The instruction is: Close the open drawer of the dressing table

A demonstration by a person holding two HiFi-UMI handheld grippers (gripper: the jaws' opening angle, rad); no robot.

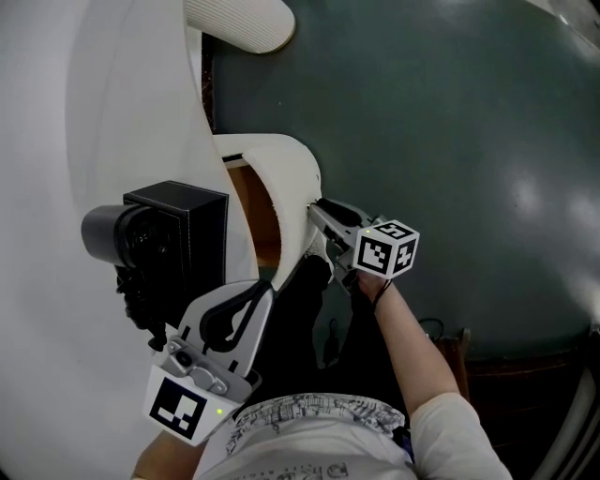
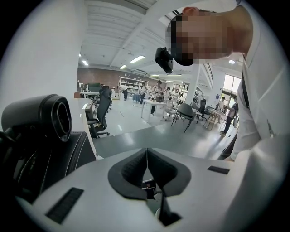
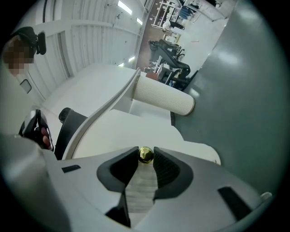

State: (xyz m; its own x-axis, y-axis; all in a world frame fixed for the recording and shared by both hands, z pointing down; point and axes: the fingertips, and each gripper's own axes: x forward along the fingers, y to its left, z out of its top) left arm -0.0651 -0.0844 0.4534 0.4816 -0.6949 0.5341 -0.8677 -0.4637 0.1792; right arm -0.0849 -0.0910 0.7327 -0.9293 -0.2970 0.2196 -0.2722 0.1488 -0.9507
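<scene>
The white dressing table fills the left of the head view. Its drawer stands open, showing a curved white front and a brown wooden inside. My right gripper is at that front. In the right gripper view the small gold knob sits between the tips of my right gripper, with both pads against it. My left gripper hovers over the table's near edge. Its pads meet with nothing between them.
A black stitched box and a black cylinder stand on the table beside the left gripper. A white ribbed roll lies at the table's far end. Dark grey floor spreads to the right of the drawer.
</scene>
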